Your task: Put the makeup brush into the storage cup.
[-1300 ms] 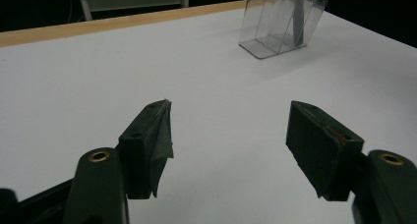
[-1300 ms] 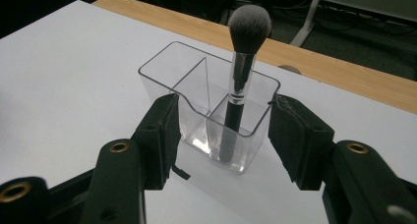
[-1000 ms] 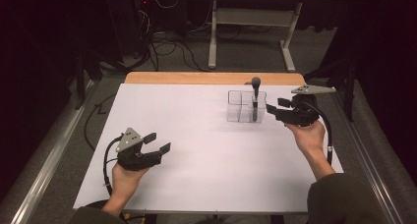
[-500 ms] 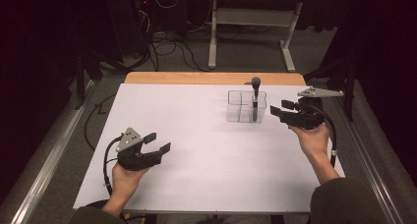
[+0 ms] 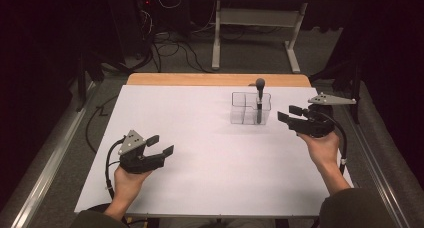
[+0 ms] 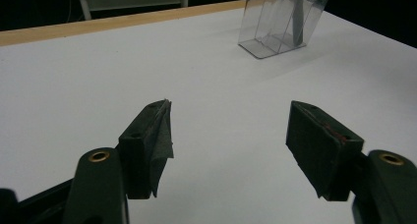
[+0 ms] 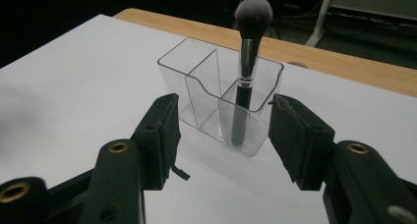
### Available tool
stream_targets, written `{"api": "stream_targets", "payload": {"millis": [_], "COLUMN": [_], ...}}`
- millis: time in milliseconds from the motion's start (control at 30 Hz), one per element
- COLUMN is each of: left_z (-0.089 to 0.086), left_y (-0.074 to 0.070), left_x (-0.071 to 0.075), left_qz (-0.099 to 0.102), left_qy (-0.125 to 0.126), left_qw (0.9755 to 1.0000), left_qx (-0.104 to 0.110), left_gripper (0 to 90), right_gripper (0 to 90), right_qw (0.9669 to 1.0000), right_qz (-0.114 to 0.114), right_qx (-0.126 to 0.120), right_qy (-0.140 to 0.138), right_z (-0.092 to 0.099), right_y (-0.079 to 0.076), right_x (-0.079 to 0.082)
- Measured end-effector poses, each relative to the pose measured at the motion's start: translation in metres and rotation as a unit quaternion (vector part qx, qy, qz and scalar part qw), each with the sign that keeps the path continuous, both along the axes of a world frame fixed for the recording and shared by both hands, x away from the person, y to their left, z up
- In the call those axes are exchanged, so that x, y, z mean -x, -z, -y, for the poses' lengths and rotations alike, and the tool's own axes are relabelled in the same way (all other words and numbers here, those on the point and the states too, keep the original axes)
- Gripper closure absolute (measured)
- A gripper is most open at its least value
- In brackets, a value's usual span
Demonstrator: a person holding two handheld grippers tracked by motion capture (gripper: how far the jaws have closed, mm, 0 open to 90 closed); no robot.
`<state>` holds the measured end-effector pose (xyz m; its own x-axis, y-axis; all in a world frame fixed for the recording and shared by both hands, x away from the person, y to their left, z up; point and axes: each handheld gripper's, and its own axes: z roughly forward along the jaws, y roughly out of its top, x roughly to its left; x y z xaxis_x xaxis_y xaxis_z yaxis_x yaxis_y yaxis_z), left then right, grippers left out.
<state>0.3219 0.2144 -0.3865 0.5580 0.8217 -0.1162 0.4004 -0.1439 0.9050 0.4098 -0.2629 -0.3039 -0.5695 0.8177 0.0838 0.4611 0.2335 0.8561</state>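
A clear plastic organizer [image 5: 244,109] with compartments stands on the white table [image 5: 215,153], right of centre towards the back. A makeup brush [image 5: 259,95] stands upright in its right compartment, bristles up. My right gripper [image 5: 288,113] hovers just right of the organizer, open and empty, with its jaws pointing at it but not touching. In the right gripper view the organizer [image 7: 196,86] and the brush [image 7: 247,62] sit just beyond the right gripper [image 7: 227,108]. My left gripper [image 5: 161,144] is held at the front left, open and empty. The left gripper [image 6: 231,135] looks across bare table towards the organizer [image 6: 280,22].
A wooden strip [image 5: 215,79] runs along the table's far edge. Beyond it are a metal stand [image 5: 255,23] and loose cables [image 5: 170,48] on the floor. Metal rails [image 5: 45,178] flank the table on both sides.
My right gripper has drifted slightly to the right and lower, a little away from the organizer. The left gripper, the organizer and the brush have stayed put.
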Motion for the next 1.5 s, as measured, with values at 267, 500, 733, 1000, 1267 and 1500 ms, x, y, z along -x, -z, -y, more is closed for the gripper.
{"api": "stream_targets", "payload": {"millis": [267,500,733,1000,1267,1500], "left_z": [0.000,0.000,0.000,0.000,0.001,0.001], "left_y": [0.000,0.000,0.000,0.000,0.000,0.000], "left_x": [0.000,0.000,0.000,0.000,0.001,0.000], "left_qz": [0.001,0.001,0.001,0.001,0.001,0.001], "left_qy": [0.000,0.000,0.000,0.000,0.001,0.001], "left_qw": [1.0000,1.0000,1.0000,1.0000,1.0000,1.0000], "left_qx": [0.001,0.001,0.001,0.000,0.001,-0.001], "left_gripper": [33.9,33.9,33.9,33.9,33.9,33.9], "right_gripper": [47.1,47.0,46.9,46.6,46.2,45.9], "right_qw": [0.9999,0.9997,0.9996,0.9994,0.9992,0.9990], "right_qz": [0.003,0.004,0.005,0.007,0.008,0.009], "right_qx": [-0.013,-0.021,-0.027,-0.034,-0.037,-0.041], "right_qy": [-0.006,-0.007,-0.008,-0.007,-0.013,-0.017], "right_z": [0.003,0.006,0.010,0.014,0.013,0.012], "right_y": [0.001,0.001,0.003,0.006,0.010,0.013], "right_x": [0.006,0.012,0.020,0.026,0.032,0.037]}}
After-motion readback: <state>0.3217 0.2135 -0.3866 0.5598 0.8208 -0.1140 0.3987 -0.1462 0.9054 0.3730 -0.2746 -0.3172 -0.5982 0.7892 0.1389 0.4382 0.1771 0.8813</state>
